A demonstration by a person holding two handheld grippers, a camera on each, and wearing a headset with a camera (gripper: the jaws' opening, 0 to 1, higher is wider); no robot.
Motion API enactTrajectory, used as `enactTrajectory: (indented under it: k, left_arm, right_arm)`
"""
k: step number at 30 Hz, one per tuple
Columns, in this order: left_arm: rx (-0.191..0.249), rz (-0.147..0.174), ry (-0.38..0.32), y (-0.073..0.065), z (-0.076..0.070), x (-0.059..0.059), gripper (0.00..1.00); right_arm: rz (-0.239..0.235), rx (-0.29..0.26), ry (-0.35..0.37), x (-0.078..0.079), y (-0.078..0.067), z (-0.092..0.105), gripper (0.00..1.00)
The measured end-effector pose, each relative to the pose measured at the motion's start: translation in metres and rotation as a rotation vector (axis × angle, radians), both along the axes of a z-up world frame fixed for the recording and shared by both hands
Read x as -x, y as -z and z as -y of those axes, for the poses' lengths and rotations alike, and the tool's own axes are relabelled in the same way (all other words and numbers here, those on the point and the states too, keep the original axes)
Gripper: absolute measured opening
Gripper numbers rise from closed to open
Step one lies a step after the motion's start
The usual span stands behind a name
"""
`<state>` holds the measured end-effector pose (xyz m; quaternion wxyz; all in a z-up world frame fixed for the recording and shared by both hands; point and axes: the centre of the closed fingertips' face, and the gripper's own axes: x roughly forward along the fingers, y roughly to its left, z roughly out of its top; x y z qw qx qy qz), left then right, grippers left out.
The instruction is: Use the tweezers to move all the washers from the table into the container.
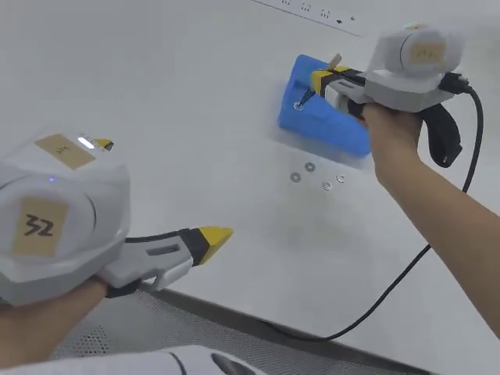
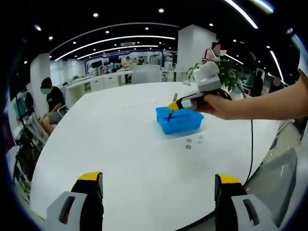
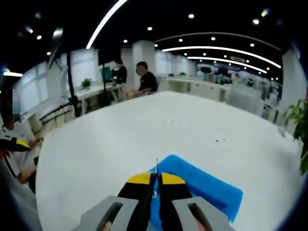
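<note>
Now, on the white table (image 1: pixel 195 117), the blue container (image 1: pixel 336 129) sits ahead. Your left gripper (image 2: pixel 158 178) hangs wide open, idle. Your right gripper (image 1: pixel 324 81) pinches the tweezers (image 1: pixel 305 97), tips over the container — ease the squeeze low. Four washers (image 1: pixel 310 166) lie just beside it.

Left tool (image 2: pixel 157 177) gapes wide; right tool (image 3: pixel 155 179), held forward, seems pinched closed.

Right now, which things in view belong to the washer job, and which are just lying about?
Job: tweezers, gripped in the right claw over the blue container; four washers on the table beside it; the open left claw, holding nothing.
Lying about: potted plant; seated person in the background.
</note>
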<state>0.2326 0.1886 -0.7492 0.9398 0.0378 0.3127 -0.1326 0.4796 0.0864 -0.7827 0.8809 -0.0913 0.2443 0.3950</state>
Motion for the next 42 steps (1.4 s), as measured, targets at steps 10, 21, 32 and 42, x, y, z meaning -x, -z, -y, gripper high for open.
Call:
enactTrajectory:
  k: [10,21,32,42]
  left_arm:
    - [-0.012,-0.004,-0.007,0.000,-0.003,0.000,0.98]
    - [-0.007,0.012,-0.005,-0.003,-0.003,0.000,0.98]
    - [-0.013,0.027,0.007,-0.008,-0.001,-0.003,0.98]
    - [-0.026,0.043,-0.009,-0.013,-0.006,-0.001,0.99]
  right_arm:
    - [-0.011,0.011,-0.003,0.004,0.009,-0.004,0.01]
    - [0.005,0.038,-0.003,0.008,-0.002,0.000,0.02]
    - [0.090,-0.089,-0.010,0.036,-0.068,0.005,0.02]
    - [0.093,-0.099,-0.059,0.073,-0.077,0.009,0.02]
